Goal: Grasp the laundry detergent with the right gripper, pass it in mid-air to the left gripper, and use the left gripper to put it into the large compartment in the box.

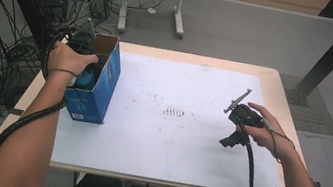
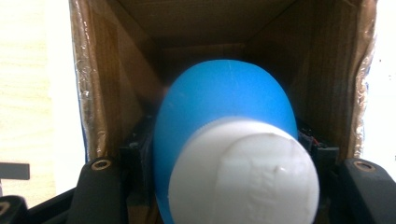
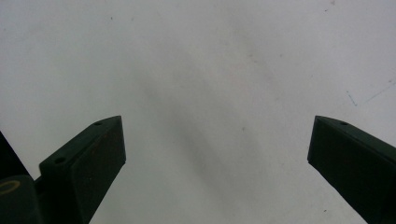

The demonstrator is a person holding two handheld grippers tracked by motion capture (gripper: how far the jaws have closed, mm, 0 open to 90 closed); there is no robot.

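step: lowering, or lifting, a blue bottle (image 2: 224, 116) through the open top of the box (image 1: 105, 81); which way it is going cannot be told.
bottle: blue body with a white cap (image 2: 245, 172), cap end toward the camera in the left gripper view, body pointing down into the box and roughly centred between its brown walls.
box: blue outside, bare cardboard inside, upright at about 9 o'clock on the counter (image 1: 171, 145), close to the left edge.
left gripper: (image 1: 84, 57) over the box mouth at its 12 o'clock end, jaws clamped on the bottle's sides.
right gripper: (image 3: 217, 144) jaws wide apart with nothing between them, held above bare counter at about 3 o'clock, well apart from the box.
how to do it well: keep the bottle's long axis in line with the shaft, so the body clears both side walls and the taped rim.
grip: hold firm; the smooth rounded body looks apt to slip.
risk: the light box could tip or slide if a wall is nudged.
spare hand: the right gripper could steady the box's 3 o'clock wall.
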